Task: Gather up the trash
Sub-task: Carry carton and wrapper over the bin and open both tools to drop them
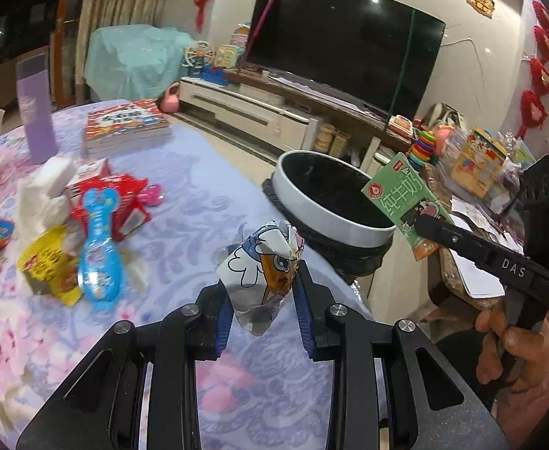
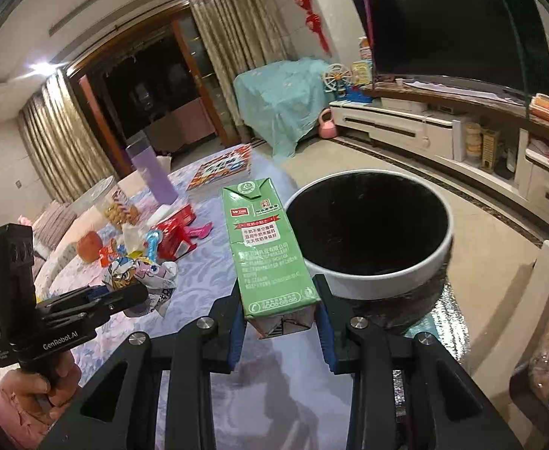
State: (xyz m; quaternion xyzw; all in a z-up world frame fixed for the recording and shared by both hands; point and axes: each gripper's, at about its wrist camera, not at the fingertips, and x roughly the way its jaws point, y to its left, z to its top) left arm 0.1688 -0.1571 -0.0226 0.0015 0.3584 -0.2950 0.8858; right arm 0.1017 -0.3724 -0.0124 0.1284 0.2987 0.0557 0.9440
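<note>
My left gripper [image 1: 265, 285] is shut on a crumpled foil snack wrapper [image 1: 263, 266] with a cartoon print, held above the flowered tablecloth [image 1: 199, 195]. My right gripper [image 2: 280, 307] is shut on a green milk carton [image 2: 268, 247], which points away from me toward the round bin [image 2: 371, 232]. The bin is white outside with a black liner and stands just past the table's edge. In the left wrist view the right gripper [image 1: 424, 225] holds the green milk carton [image 1: 401, 202] over the round bin's [image 1: 334, 202] near rim. In the right wrist view the left gripper [image 2: 139, 292] and its wrapper [image 2: 143, 273] hang left of the carton.
More packets lie on the table at the left: a blue packet [image 1: 100, 240], red boxes [image 1: 120, 195], a yellow packet [image 1: 49, 262] and tissue [image 1: 42, 195]. A purple bottle [image 1: 36, 112] and a stack of books [image 1: 128, 125] stand farther back. A TV cabinet [image 1: 259, 112] and toys line the wall.
</note>
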